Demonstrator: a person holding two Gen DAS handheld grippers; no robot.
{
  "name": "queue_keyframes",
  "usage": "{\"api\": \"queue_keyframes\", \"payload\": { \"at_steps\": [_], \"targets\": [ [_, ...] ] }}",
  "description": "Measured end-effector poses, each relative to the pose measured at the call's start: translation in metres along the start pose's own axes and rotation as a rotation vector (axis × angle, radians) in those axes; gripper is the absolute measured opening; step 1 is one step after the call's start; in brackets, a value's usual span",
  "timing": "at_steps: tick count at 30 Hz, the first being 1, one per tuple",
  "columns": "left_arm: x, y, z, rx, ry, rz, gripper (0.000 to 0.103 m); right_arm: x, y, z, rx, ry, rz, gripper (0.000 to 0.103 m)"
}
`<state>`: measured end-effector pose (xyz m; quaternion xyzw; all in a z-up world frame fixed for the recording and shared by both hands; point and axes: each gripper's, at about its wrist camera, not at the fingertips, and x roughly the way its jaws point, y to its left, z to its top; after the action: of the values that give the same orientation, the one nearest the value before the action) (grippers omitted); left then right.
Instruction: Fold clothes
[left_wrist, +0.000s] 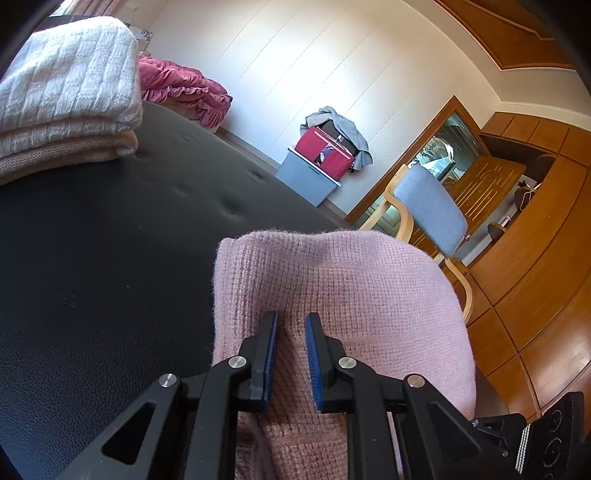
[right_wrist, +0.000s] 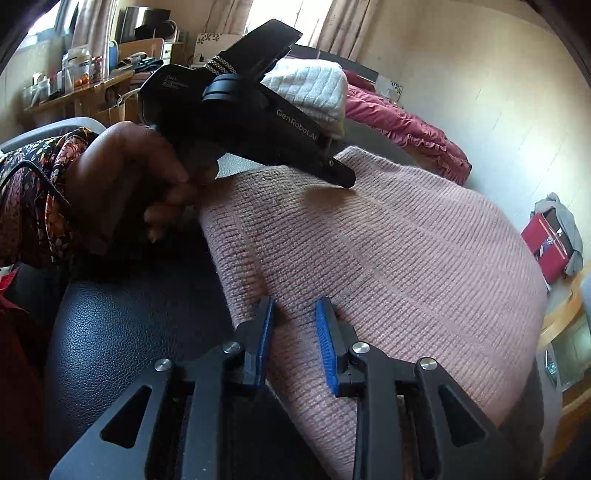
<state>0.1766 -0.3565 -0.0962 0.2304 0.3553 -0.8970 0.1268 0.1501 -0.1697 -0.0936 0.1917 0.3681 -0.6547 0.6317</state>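
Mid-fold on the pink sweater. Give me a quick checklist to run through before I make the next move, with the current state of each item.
1. Left gripper over the pink sweater: ok, fingers slightly apart with knit between them.
2. Left grip closed on the fabric: not ok, a gap shows between the pads.
3. Right gripper at the sweater's edge: ok, open, at the knit's near edge.
4. Right grip holding fabric: cannot tell, contact with the knit is unclear.
5. Bare black leather surface beside the sweater: ok.
6. Folded stack apart from the sweater: ok, it sits at the far corner.
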Motion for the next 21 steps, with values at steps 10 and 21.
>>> {"api": "queue_keyframes", "payload": {
  "at_steps": [10, 21],
  "targets": [
    [0.003, 0.000, 0.004, 0.007, -0.001, 0.005, 0.015, -0.051, -0.098, -0.015, 0.470, -0.179, -0.100, 0.024],
    [0.002, 0.001, 0.004, 0.010, -0.003, 0.019, 0.015, -0.043, -0.120, -0.040, 0.619, -0.210, -0.087, 0.022]
  ]
}}
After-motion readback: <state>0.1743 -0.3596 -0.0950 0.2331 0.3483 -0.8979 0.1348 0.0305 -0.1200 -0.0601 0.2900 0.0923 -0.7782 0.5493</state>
